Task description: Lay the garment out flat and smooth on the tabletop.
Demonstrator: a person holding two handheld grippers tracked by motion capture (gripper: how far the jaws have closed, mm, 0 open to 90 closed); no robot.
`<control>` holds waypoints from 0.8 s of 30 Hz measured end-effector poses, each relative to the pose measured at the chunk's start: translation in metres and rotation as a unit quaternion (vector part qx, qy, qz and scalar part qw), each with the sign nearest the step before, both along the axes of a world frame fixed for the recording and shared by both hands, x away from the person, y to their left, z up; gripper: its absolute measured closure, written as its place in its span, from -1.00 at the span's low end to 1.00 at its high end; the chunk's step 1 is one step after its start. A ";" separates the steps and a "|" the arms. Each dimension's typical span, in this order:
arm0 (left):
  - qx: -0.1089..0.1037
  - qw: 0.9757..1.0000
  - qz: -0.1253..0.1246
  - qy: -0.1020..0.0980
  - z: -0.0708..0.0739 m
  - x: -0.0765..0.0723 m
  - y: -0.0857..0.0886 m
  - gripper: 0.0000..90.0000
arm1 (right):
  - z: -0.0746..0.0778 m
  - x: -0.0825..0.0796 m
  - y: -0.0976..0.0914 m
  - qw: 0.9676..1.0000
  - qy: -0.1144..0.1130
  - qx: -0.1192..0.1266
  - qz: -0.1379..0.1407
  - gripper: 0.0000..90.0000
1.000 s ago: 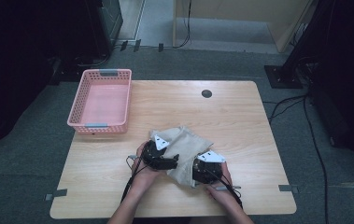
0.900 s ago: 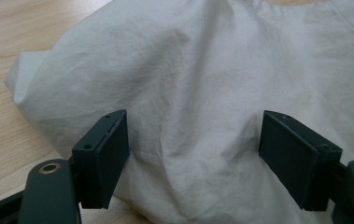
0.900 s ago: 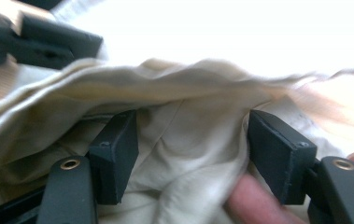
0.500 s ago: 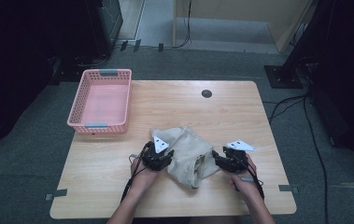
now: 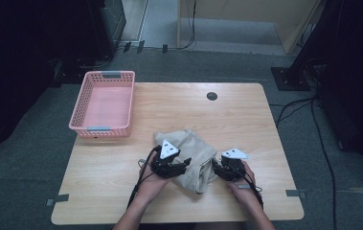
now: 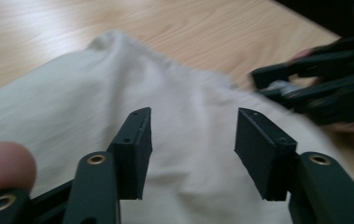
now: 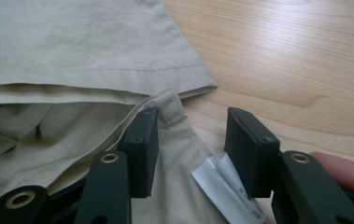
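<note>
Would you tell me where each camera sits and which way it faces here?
High view: above the table, looking down; forearms, left gripper, right gripper.
Left gripper view: rides the left gripper, jaws apart over beige cloth.
Right gripper view: rides the right gripper, at the cloth's hem and white tag.
All share the cloth.

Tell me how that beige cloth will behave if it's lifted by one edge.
The beige cloth looks thin and creased, so it would probably hang limp and unfold. Its layered hems suggest folds may slip apart. Probably light; it lies bunched on the table.
</note>
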State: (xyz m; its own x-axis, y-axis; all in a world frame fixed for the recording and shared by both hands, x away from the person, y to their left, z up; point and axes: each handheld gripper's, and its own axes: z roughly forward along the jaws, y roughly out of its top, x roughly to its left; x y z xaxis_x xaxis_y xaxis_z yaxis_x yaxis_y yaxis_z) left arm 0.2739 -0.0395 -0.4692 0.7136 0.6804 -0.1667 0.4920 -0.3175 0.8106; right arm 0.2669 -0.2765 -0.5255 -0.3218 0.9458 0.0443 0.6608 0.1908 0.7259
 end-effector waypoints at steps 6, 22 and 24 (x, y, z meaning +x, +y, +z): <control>0.024 0.999 -0.038 -0.003 0.009 -0.013 -0.025 -0.19 | 0.000 -0.004 0.013 1.000 -0.002 0.000 0.014 0.21; 0.030 0.998 0.027 -0.037 -0.006 -0.024 0.023 0.83 | 0.000 -0.012 0.009 0.998 -0.012 -0.003 0.060 0.93; 0.012 0.998 0.046 -0.041 -0.006 -0.026 0.039 0.83 | 0.000 -0.012 0.012 0.998 -0.018 -0.017 0.063 0.96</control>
State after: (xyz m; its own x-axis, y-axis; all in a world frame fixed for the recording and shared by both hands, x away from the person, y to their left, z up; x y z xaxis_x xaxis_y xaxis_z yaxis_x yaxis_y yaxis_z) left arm 0.2474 -0.0006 -0.4752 0.6584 0.7469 -0.0933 0.4526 -0.2938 0.8419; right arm 0.2545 -0.2641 -0.5260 -0.4395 0.8982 -0.0006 0.6030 0.2955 0.7410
